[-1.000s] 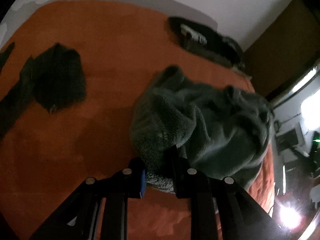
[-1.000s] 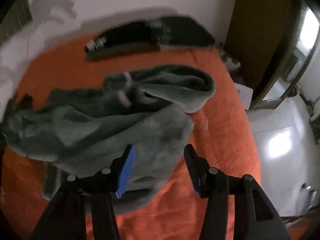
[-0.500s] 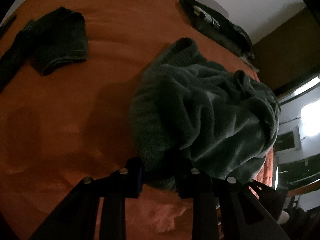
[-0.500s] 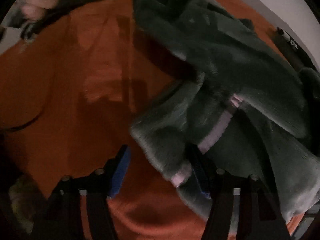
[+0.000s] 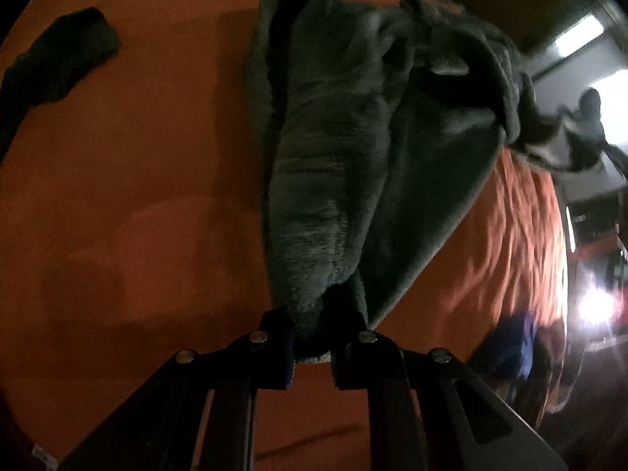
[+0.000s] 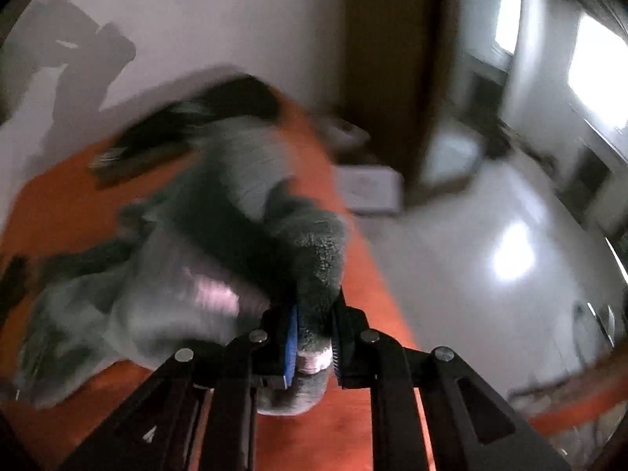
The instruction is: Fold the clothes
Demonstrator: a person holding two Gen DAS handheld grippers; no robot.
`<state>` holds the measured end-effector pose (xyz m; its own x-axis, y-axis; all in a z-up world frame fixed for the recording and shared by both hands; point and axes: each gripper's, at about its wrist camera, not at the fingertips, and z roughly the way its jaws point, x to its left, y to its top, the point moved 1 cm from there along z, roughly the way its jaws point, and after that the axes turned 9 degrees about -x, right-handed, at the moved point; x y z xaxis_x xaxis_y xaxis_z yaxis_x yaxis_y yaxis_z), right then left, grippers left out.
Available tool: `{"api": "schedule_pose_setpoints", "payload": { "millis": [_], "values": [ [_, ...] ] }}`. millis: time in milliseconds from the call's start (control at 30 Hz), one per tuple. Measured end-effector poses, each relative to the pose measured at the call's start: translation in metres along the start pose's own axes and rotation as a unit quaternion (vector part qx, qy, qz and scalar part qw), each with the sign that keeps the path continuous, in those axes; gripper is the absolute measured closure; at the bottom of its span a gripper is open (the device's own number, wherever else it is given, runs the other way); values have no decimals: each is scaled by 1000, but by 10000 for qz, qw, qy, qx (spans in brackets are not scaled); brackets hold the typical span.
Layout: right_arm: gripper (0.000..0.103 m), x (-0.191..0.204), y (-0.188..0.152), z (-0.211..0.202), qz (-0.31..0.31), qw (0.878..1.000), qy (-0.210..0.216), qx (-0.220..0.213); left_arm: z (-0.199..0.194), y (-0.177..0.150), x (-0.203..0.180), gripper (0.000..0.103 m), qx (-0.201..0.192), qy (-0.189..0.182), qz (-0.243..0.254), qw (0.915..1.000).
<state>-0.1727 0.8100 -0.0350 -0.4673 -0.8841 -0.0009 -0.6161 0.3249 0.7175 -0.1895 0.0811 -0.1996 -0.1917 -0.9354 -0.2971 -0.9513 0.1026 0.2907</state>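
Both grippers pinch the fuzzy grey-green fleece garment [image 5: 325, 180]: left gripper [image 5: 312, 347] closing on one edge, right gripper [image 6: 314, 347] clamped on another. Only the left view shows a dark folded cloth [image 5: 59, 62] far left on the orange bedspread [image 5: 129, 204].

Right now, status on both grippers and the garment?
Left gripper closing on grey fleece garment. Right gripper clamped on another edge. Garment lifted over orange bedspread. Dark clothing lies apart, clear.

Right view motion-blurred; grey fleece garment [image 6: 219, 235] folds indistinct.

garment [image 5: 337, 149]: centre frame, on the bed [image 5: 129, 235]
small dark cloth [image 5: 59, 66]: upper left, on the bed, well apart from garment
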Motion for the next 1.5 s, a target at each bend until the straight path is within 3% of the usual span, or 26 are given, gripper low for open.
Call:
{"api": "schedule_pose_setpoints", "payload": {
  "millis": [100, 167, 233, 300, 400, 433, 500, 533, 600, 700, 800, 900, 1000, 1067, 1167, 1200, 1233, 1267, 1367, 1500],
  "values": [
    [80, -26, -2, 15, 423, 9983, -210, 345, -14, 3, 22, 84, -44, -305, -433, 9986],
    [42, -21, -2, 5, 433, 9983, -365, 98, -33, 12, 40, 83, -137, -406, -693, 9967],
    [33, -3, 0, -15, 195, 9983, -448, -327, -59, 23, 53, 83, -439, -166, -684, 9966],
    [33, 19, 5, -26, -105, 9973, -303, -655, -92, 31, 68, 82, -893, -61, -801, 9928],
    [32, 66, 16, -37, -506, 9940, 536, -810, -124, 37, 89, 71, -1593, -384, -1390, 9767],
    [32, 90, 19, -34, -626, 9906, 996, -704, -122, 42, 91, 64, -1603, -314, -1439, 9760],
    [32, 137, 15, -27, -740, 9796, 1822, -407, -108, 55, 88, 62, -1496, -12, -1339, 9796],
    [32, 168, 7, -23, -781, 9695, 2317, -173, -94, 66, 84, 62, -1417, 62, -1207, 9825],
    [32, 234, -21, -15, -1035, 9348, 3365, 467, -65, 88, 80, 62, -1260, 69, -1044, 9865],
    [32, 324, -86, -8, -1802, 8626, 4601, 1084, -22, 112, 79, 62, -1059, -166, -1075, 9884],
    [32, 381, -153, -8, -2748, 8267, 4714, 1373, 18, 131, 68, 62, -888, -343, -1119, 9891],
    [32, 391, -184, -8, -3036, 8137, 4704, 1561, 23, 156, 49, 62, -1259, -497, -840, 9872],
    [32, 391, -194, -1, -3235, 8114, 4605, 1577, 24, 190, 32, 55, -1479, -595, -601, 9854],
    [32, 381, -193, 1, -3190, 8170, 4529, 1599, 35, 218, 26, 48, -1383, -436, -566, 9878],
    [32, 363, -186, 8, -2960, 8304, 4418, 1660, 63, 243, 22, 48, -1109, -23, -664, 9916],
    [32, 357, -184, 11, -2860, 8363, 4365, 1683, 72, 250, 22, 51, -1032, 121, -715, 9920],
    [32, 348, -181, 16, -2740, 8429, 4303, 1711, 77, 252, 24, 81, -1019, 194, -849, 9910],
    [32, 339, -179, 19, -2625, 8487, 4249, 1737, 80, 254, 25, 97, -1022, 249, -1005, 9894],
    [32, 312, -172, 21, -2307, 8664, 4076, 1732, 63, 250, 28, 97, -1507, 388, -1300, 9792],
    [32, 286, -164, 22, -2035, 8877, 3826, 1557, 10, 246, 61, 96, -2267, 208, -1402, 9636]
  ]
}}
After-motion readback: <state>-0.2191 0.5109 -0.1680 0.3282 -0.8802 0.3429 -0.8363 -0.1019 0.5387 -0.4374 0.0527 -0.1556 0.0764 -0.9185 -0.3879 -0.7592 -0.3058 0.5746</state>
